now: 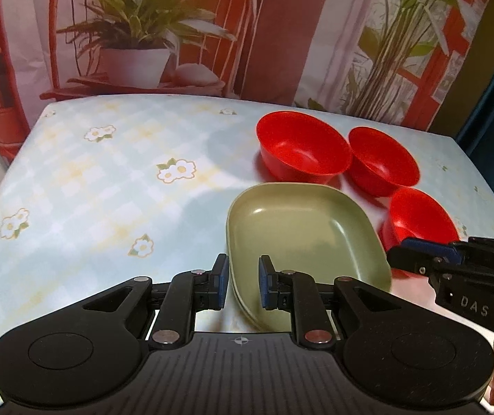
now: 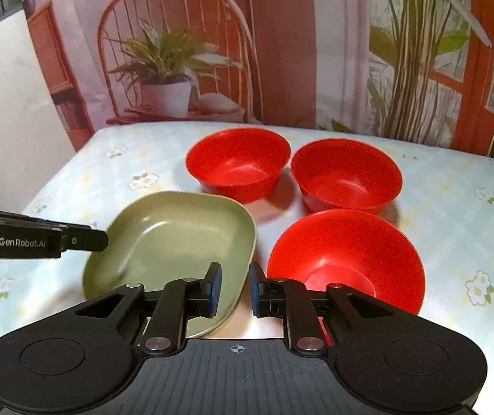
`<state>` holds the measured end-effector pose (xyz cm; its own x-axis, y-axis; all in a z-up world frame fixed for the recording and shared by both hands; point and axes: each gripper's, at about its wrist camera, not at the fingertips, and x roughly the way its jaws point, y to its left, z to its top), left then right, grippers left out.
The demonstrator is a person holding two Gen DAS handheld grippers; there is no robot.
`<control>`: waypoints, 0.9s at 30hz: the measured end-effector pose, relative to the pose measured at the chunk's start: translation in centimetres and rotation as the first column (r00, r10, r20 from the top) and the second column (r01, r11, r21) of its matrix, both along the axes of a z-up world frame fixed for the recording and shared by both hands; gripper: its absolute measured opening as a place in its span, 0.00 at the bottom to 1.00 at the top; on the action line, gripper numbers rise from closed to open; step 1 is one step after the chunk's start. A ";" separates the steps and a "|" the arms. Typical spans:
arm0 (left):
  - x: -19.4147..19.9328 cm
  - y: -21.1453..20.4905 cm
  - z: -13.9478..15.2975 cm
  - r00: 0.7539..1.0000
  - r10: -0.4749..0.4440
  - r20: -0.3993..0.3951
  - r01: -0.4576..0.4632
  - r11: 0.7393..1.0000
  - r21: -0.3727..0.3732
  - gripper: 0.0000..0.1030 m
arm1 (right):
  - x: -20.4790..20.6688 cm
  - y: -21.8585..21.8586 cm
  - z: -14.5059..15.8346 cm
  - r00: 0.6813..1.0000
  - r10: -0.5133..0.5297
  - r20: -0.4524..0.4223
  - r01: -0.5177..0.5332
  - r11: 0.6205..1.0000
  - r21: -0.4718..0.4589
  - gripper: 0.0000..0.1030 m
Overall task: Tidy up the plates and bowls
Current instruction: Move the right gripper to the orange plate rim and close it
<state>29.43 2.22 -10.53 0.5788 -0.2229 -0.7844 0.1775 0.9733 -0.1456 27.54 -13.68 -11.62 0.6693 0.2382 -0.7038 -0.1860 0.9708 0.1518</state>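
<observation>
Straddling the near left rim of the green plate, the left gripper stands partly open, one blue pad outside the edge and one above the inside of the dish; whether the pads press the rim I cannot tell, since a gap shows beside each pad. The plate looks like a stack of two, because a second edge shows under its near side. The right gripper is also partly open and holds nothing; its left finger hangs over the right edge of the green plate and its right finger over the rim of the nearest red bowl, with the strip of cloth between both dishes under the gap. In the left wrist view the right gripper comes in from 3 o'clock, its tip between the plate and the nearest red bowl. In the right wrist view the left gripper enters from 9 o'clock and reaches the left rim of the plate. From the plate, the nearest bowl lies at 3 o'clock, a second red bowl at 12 o'clock and a third red bowl at about 2 o'clock; all three stand upright and empty, close together. Everything rests on the table, which wears a pale checked cloth with small white flowers. Behind the table hangs a printed backdrop showing a chair and potted plants.
</observation>
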 end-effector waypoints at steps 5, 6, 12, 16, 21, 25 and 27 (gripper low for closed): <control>-2.8 0.0 0.4 1.000 -0.006 -0.013 0.006 1.000 -0.012 0.19 | -2.2 -0.4 0.5 1.000 0.025 0.002 -0.025 1.000 0.005 0.16; -3.5 0.0 0.3 1.000 -0.005 -0.023 0.005 1.000 -0.021 0.19 | -2.6 -0.5 0.5 1.000 0.028 -0.001 -0.028 1.000 0.006 0.16; -6.4 -0.2 -0.8 0.997 -0.001 -0.084 -0.004 0.998 -0.066 0.19 | -5.0 -1.2 -0.4 0.998 0.039 -0.047 -0.038 0.999 0.024 0.16; -7.8 -0.4 -1.6 0.993 -0.004 -0.115 -0.006 0.997 -0.083 0.19 | -6.1 -1.6 -1.0 0.997 0.038 -0.074 -0.036 0.999 0.030 0.17; -8.6 -0.4 -2.4 0.990 0.009 -0.142 -0.022 0.995 -0.092 0.19 | -7.2 -1.9 -1.7 0.994 0.039 -0.106 -0.034 0.998 0.046 0.17; -9.2 -0.4 -2.8 0.988 0.033 -0.152 -0.051 0.993 -0.111 0.19 | -7.9 -1.8 -2.1 0.990 0.052 -0.129 -0.046 0.998 0.047 0.17; -9.3 -0.4 -3.1 0.986 0.043 -0.162 -0.064 0.990 -0.125 0.19 | -8.2 -1.7 -2.3 0.989 0.054 -0.137 -0.048 0.998 0.046 0.17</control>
<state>20.15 1.86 -13.66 0.4632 -0.3005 -0.8337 0.0899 0.9518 -0.2931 19.38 -15.42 -13.93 0.5529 0.3013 -0.7769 -0.2096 0.9526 0.2203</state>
